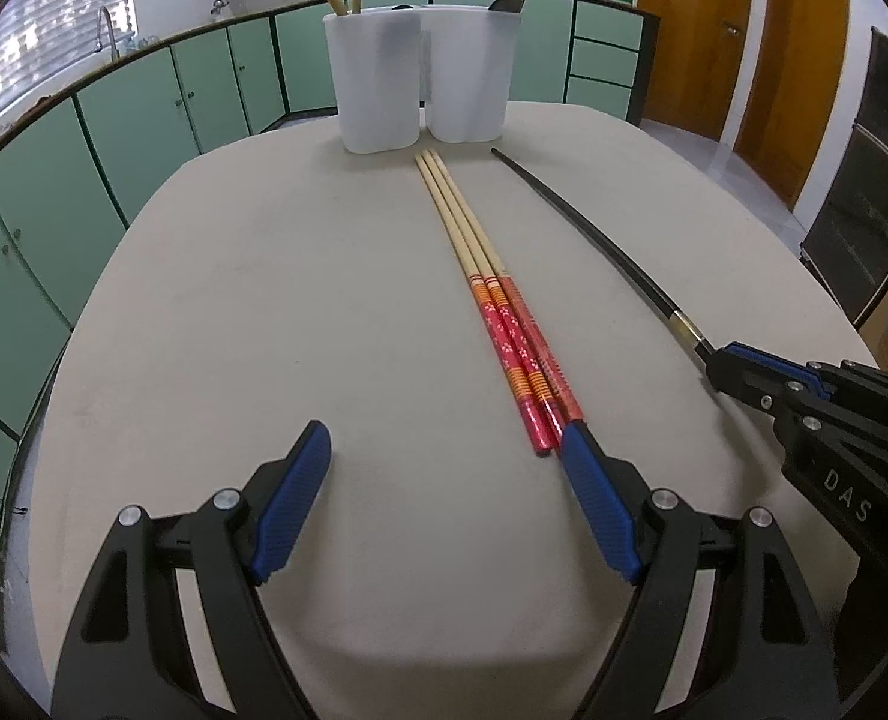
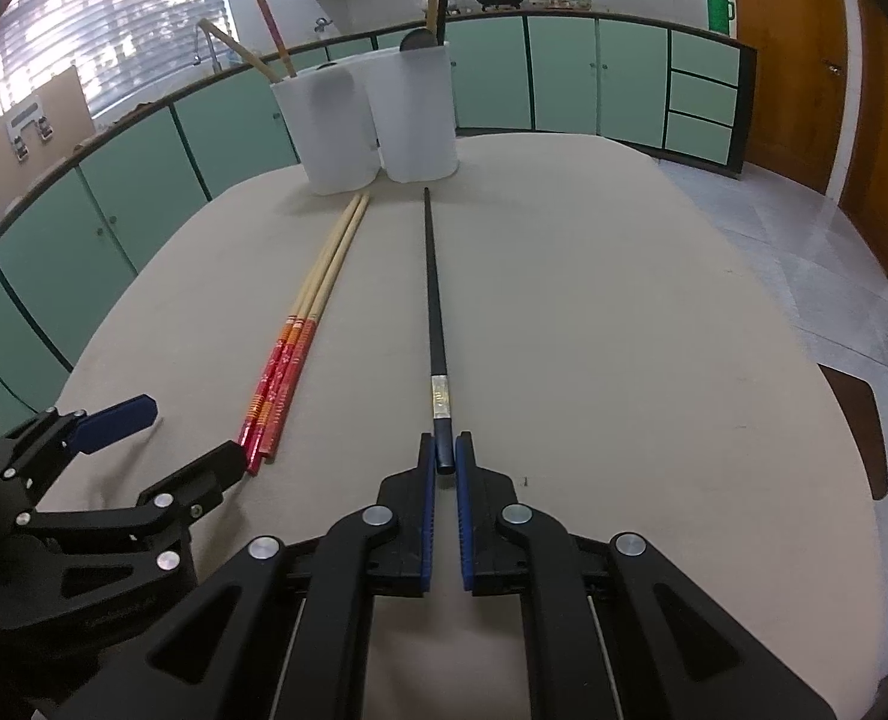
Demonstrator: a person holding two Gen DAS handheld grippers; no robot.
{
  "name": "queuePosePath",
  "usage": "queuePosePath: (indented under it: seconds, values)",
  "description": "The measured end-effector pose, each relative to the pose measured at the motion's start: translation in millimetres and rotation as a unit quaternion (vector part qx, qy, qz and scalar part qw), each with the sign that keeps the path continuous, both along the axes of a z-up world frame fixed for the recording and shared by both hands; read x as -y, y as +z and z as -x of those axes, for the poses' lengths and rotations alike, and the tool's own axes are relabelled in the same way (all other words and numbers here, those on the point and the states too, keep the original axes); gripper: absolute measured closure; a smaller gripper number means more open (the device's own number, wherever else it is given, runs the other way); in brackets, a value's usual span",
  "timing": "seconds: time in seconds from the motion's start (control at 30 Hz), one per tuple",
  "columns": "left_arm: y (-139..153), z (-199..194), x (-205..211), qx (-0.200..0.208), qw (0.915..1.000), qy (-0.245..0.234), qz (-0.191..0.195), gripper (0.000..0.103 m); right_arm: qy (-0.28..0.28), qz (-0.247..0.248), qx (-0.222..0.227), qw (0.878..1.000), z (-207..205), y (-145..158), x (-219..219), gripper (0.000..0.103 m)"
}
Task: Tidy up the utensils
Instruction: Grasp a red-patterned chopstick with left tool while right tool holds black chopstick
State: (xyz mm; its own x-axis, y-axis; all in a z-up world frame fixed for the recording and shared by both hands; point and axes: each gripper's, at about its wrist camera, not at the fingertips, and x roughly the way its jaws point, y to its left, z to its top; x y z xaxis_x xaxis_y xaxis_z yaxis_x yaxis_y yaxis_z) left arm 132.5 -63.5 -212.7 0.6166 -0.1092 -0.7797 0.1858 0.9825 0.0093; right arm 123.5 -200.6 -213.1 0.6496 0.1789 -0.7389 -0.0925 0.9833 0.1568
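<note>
Three wooden chopsticks with red patterned ends (image 1: 504, 312) lie side by side on the beige table (image 1: 264, 300); they also show in the right wrist view (image 2: 300, 336). A black chopstick (image 2: 435, 324) lies to their right. My right gripper (image 2: 444, 450) is shut on its near end; it shows at the right of the left wrist view (image 1: 714, 363). My left gripper (image 1: 444, 438) is open, its right finger touching the red ends. Two white holders (image 1: 420, 78) stand at the far edge, with utensils inside.
Green kitchen cabinets (image 1: 144, 114) curve around behind the table. A wooden door (image 1: 792, 48) is at the right. A chair back (image 2: 864, 420) sits by the table's right edge.
</note>
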Motion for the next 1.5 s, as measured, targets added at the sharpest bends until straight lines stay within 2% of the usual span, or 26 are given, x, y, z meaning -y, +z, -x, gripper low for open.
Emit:
queuePosePath:
  seconds: [0.13, 0.3, 0.53, 0.63, 0.97, 1.0, 1.27, 1.5]
  values:
    - [-1.4, -2.3, -9.2, -0.007, 0.9998, 0.014, 0.007, 0.025, 0.001, -0.003, -0.002, 1.000, -1.2, -0.2, 0.6, 0.097]
    - [-0.2, -1.4, -17.1, -0.004, 0.9996, 0.026, -0.005, 0.025, 0.004, -0.001, -0.005, 1.000, -2.2, -1.2, -1.0, 0.097]
    - [0.0, -2.7, -11.5, -0.004, 0.9998, 0.017, -0.007, 0.026, 0.009, -0.001, -0.009, 1.000, -3.6, -2.4, -2.3, 0.096]
    - [-2.0, -5.9, -10.5, -0.009, 0.9999, 0.014, 0.002, 0.035, 0.011, -0.004, -0.011, 1.000, -4.4, -3.1, -1.9, 0.096]
    - [-1.2, -4.7, 0.3, -0.003, 0.9998, -0.013, 0.012, 0.091, 0.017, -0.001, -0.012, 1.000, -5.8, -3.8, -2.9, 0.095]
    - [-1.2, -4.5, 0.9, -0.003, 0.9998, -0.014, 0.013, 0.094, 0.017, 0.001, -0.011, 1.000, -5.3, -3.6, -3.1, 0.096]
    - [1.7, 0.2, -1.6, -0.001, 0.9998, -0.006, 0.019, 0.097, 0.017, 0.006, -0.006, 1.000, -2.5, -0.9, -3.5, 0.097]
    - [24.1, 10.7, -7.4, 0.028, 0.9995, -0.008, 0.009, 0.097, 0.014, 0.003, 0.010, 1.000, 2.6, 12.2, -0.2, 0.097]
